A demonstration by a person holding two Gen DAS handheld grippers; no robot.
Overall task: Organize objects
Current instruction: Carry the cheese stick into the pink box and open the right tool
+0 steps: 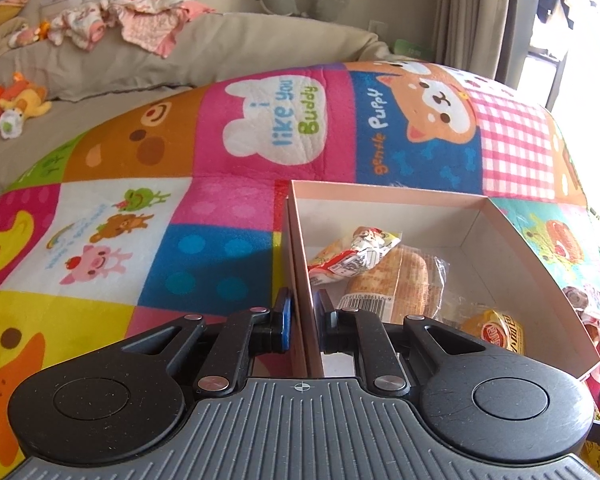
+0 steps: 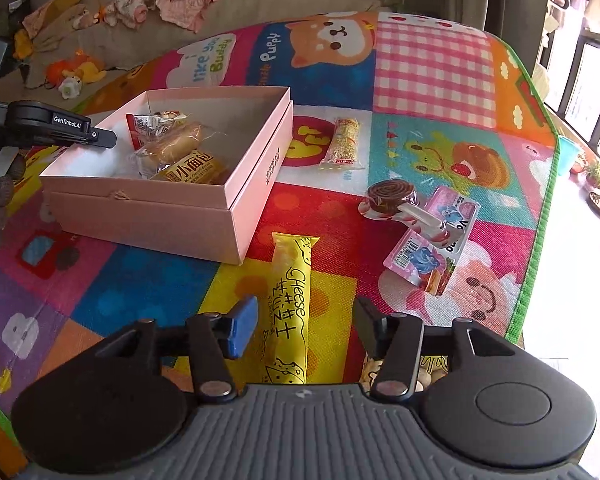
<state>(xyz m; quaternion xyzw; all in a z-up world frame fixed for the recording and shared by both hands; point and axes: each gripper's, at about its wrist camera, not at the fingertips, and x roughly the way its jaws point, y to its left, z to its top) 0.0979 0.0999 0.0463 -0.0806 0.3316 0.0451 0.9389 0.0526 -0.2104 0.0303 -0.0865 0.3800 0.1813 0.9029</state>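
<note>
Yellow cheese stick (image 2: 290, 308) lies between the right tongs' (image 2: 305, 326) parted jaws.

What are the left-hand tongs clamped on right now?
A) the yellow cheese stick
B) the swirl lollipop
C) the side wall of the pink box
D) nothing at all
C: in the left wrist view the left tongs are shut on the wall of the pink box, one pad outside and one inside, while the cheese stick and lollipop lie on the mat.
</note>
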